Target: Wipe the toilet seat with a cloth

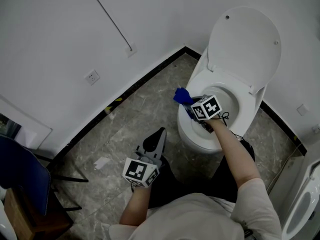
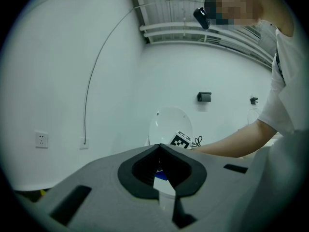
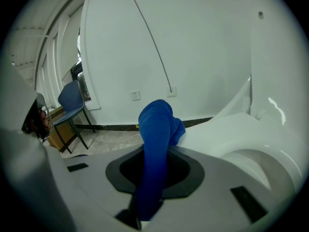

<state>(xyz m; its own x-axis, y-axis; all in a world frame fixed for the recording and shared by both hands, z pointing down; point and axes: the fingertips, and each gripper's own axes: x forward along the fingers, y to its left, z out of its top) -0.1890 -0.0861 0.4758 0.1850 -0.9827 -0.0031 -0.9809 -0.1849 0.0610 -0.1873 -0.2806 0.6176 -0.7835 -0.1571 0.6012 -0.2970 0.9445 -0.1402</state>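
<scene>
A white toilet stands at the upper right with its lid raised and its seat down. My right gripper is shut on a blue cloth, which rests on the seat's left rim. In the right gripper view the blue cloth runs up between the jaws and bunches against the white seat. My left gripper hangs over the floor in front of the bowl, jaws together, holding nothing. The left gripper view looks toward the toilet lid and the right gripper's marker cube.
Grey marbled floor tiles meet a black skirting along white walls. A wall socket and a cable sit on the left wall. A blue chair stands at the lower left, another white fixture at the lower right.
</scene>
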